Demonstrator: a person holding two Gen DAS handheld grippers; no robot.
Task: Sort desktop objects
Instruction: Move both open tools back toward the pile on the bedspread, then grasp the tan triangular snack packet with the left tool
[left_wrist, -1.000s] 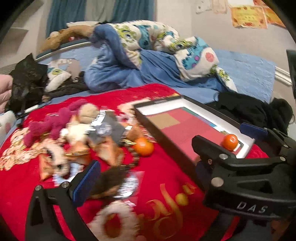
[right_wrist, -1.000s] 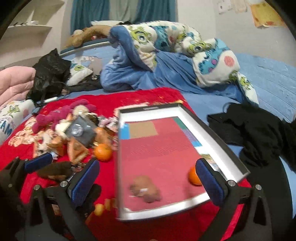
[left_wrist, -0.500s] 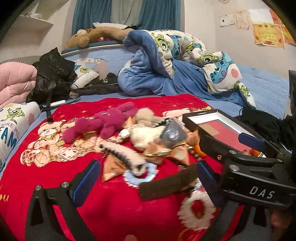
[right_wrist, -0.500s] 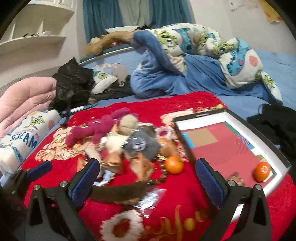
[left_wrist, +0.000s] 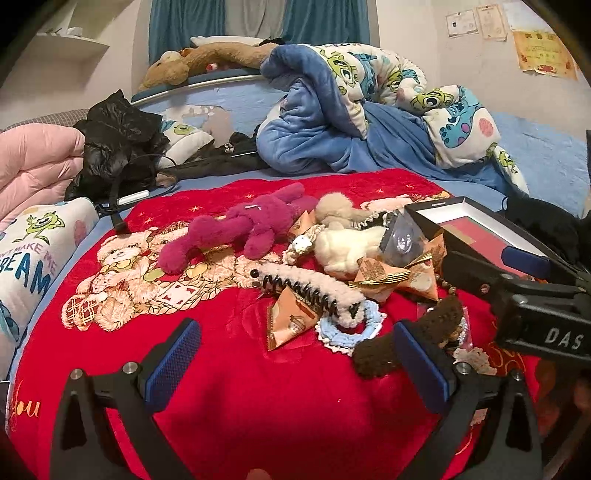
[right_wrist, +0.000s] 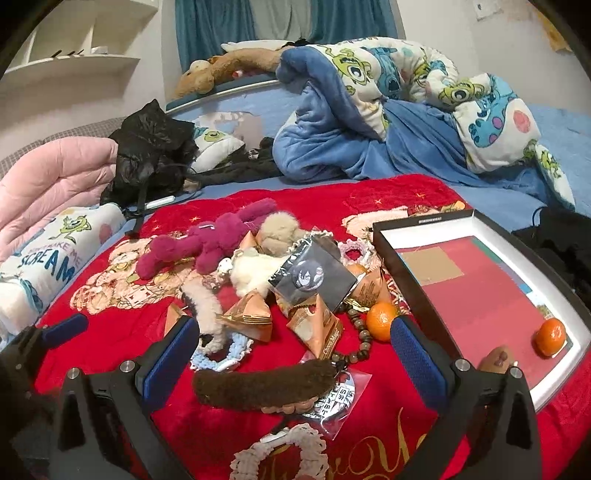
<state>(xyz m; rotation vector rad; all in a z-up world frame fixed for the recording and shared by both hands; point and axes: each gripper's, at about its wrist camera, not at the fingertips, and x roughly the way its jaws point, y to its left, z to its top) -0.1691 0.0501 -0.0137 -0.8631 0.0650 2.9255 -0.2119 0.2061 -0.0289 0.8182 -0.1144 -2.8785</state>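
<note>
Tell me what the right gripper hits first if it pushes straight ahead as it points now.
Most likely the dark brown fuzzy piece, lying across the gap just ahead of the open right gripper. Beyond it sit the orange triangular packets and the bead bracelet. Depth is uncertain through the fisheye.

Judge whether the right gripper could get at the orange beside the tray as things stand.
Probably yes: the right gripper is open and empty, and the orange lies uncovered just ahead of its right finger, beside the tray; only beads touch it.
</note>
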